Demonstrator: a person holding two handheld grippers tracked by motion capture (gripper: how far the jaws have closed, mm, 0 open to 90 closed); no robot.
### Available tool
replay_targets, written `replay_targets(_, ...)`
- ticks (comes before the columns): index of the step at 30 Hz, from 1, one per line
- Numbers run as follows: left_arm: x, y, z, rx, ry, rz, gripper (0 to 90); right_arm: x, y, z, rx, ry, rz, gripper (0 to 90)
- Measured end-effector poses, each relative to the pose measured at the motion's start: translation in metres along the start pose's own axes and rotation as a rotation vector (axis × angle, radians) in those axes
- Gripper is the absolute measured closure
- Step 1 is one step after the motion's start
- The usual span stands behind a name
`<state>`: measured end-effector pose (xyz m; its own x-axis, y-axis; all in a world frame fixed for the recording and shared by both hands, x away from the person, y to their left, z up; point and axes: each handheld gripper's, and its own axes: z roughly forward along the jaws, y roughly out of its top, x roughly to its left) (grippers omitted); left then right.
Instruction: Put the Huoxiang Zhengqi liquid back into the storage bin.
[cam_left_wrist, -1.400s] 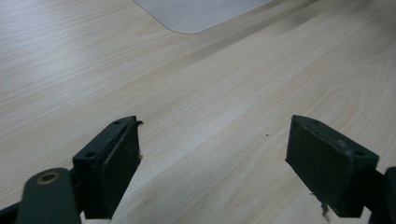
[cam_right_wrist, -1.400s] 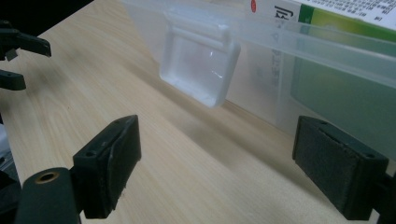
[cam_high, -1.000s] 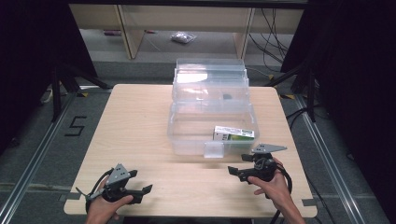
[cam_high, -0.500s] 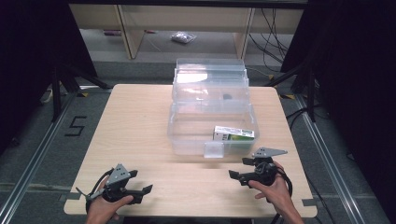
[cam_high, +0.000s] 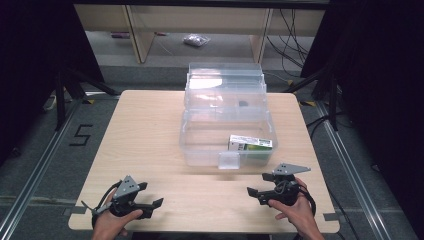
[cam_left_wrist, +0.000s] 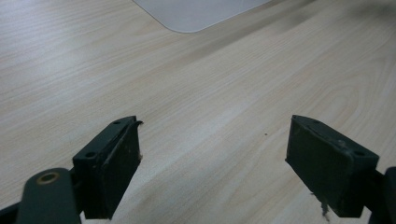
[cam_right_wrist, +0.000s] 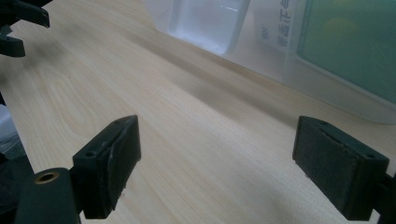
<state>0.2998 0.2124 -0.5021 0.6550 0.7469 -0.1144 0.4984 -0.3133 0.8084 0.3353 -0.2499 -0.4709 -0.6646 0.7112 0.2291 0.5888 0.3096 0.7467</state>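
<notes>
Left tool (cam_high: 150, 204) sits near the front-left corner of the tabletop (cam_high: 150, 135), held in the person's left hand (cam_high: 112, 222). Jaws spread wide, nothing between them; the left gripper view shows bare wood grain in the gap (cam_left_wrist: 212, 149). Tips point right, toward the middle of the tabletop.

Right tool (cam_high: 254, 192) is near the front-right edge, gripped by the right hand (cam_high: 295, 212), grey three-cornered plate on top. Jaws also wide apart and empty (cam_right_wrist: 215, 158). Tips point left, toward the other tool.

Clear plastic storage box (cam_high: 225, 127) stands in the centre-rear of the tabletop, lid tilted back at the far side. Inside it, at the front-right corner, lies a green-and-white carton (cam_high: 250, 144), flat on its side. The box's front latch tab (cam_high: 229, 160) hangs at the middle of the front wall.

In the right gripper view the box's front wall (cam_right_wrist: 280, 51) is close ahead and to the right of the jaws, the carton's green face (cam_right_wrist: 350, 42) visible through it, latch tab (cam_right_wrist: 208, 23) at upper centre. Not touching either jaw.

Both tools well apart from each other; right one nearer the box than the left.

Small bag (cam_high: 196, 40) lies on the floor beyond the tabletop.
</notes>
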Motion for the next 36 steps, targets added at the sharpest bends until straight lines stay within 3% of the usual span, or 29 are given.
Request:
replay_targets(1, -0.002, 0.0, 0.001, -0.018, 0.0, -0.021, 16.9, 0.0, -0.001, 0.0, -0.012, -0.005, -0.016, 16.1)
replay_targets(2, -0.001, 0.0, 0.001, -0.016, 0.0, -0.018, 16.9, 0.003, -0.001, -0.001, 0.002, 0.0, 0.009, 16.1)
replay_targets(4, -0.002, 0.0, 0.001, -0.02, 0.001, -0.02, 16.9, 0.004, -0.004, -0.003, -0.009, -0.011, -0.016, 16.1)
replay_targets(5, -0.001, 0.0, 0.001, -0.016, -0.001, -0.018, 16.9, 0.007, -0.006, -0.003, -0.01, -0.007, 0.011, 16.1)
replay_targets(6, -0.001, 0.0, 0.001, -0.017, -0.001, -0.016, 16.9, 0.006, -0.006, -0.003, -0.007, -0.005, -0.015, 16.1)
replay_targets(8, -0.001, 0.0, 0.0, -0.01, -0.002, -0.008, 16.9, 0.01, -0.009, -0.005, 0.013, -0.019, -0.004, 16.1)
replay_targets(9, -0.001, 0.0, 0.001, -0.019, -0.002, -0.019, 16.9, 0.009, -0.01, -0.005, 0.006, -0.022, -0.03, 16.1)
replay_targets(10, -0.001, 0.0, 0.001, -0.017, -0.001, -0.016, 16.9, 0.011, -0.011, -0.006, 0.012, -0.025, -0.007, 16.1)
replay_targets(11, -0.001, 0.0, 0.001, -0.018, -0.002, -0.017, 16.9, 0.012, -0.012, -0.006, 0.008, -0.023, -0.015, 16.1)
replay_targets(12, -0.001, 0.0, 0.001, -0.02, 0.0, -0.018, 16.9, 0.01, -0.012, -0.007, 0.003, -0.037, -0.044, 16.1)
replay_targets(13, -0.001, 0.0, 0.001, -0.016, -0.001, -0.018, 16.9, 0.013, -0.013, -0.008, 0.011, -0.035, -0.013, 16.1)
replay_targets(14, 0.0, 0.0, 0.0, 0.003, -0.002, 0.004, 16.9, 0.011, -0.014, -0.009, -0.002, -0.044, -0.044, 16.1)
replay_targets(15, -0.001, 0.0, 0.0, -0.009, -0.002, -0.007, 16.9, 0.014, -0.015, -0.011, 0.001, -0.05, -0.014, 16.1)
replay_targets(17, -0.001, 0.001, 0.0, -0.012, -0.006, -0.014, 16.9, 0.014, -0.017, -0.012, 0.0, -0.059, -0.022, 16.1)
replay_targets(19, -0.001, 0.001, 0.0, -0.014, -0.006, -0.013, 16.9, 0.013, -0.02, -0.012, 0.014, -0.035, -0.019, 16.1)
replay_targets(21, -0.001, 0.0, 0.001, -0.021, -0.007, -0.021, 16.9, 0.014, -0.023, -0.012, 0.014, -0.068, -0.028, 16.2)
replay_targets(23, -0.001, 0.0, 0.001, -0.021, -0.007, -0.021, 16.9, 0.016, -0.025, -0.011, 0.009, -0.059, -0.001, 16.2)
replay_targets(25, -0.001, 0.001, 0.001, -0.024, -0.005, -0.022, 16.9, 0.014, -0.025, -0.012, 0.018, -0.059, -0.01, 16.2)
replay_targets(26, -0.002, 0.001, 0.001, -0.031, -0.006, -0.027, 16.9, 0.016, -0.025, -0.014, 0.024, -0.077, 0.009, 16.2)
replay_targets(28, -0.002, 0.001, 0.001, -0.034, -0.002, -0.028, 16.9, 0.014, -0.026, -0.014, 0.017, -0.083, -0.009, 16.3)
replay_targets(30, -0.002, 0.001, 0.0, -0.026, -0.005, -0.022, 16.9, 0.013, -0.026, -0.013, 0.032, -0.059, -0.004, 16.3)
replay_targets(32, -0.002, 0.001, 0.001, -0.032, -0.006, -0.026, 16.9, 0.012, -0.026, -0.014, 0.022, -0.087, -0.014, 16.3)
replay_targets(33, -0.002, 0.001, 0.001, -0.03, -0.005, -0.026, 16.9, 0.015, -0.026, -0.014, 0.019, -0.086, 0.016, 16.3)
replay_targets(36, -0.001, 0.0, 0.0, -0.032, -0.003, -0.033, 16.9, 0.012, -0.026, -0.015, 0.022, -0.101, -0.009, 16.4)
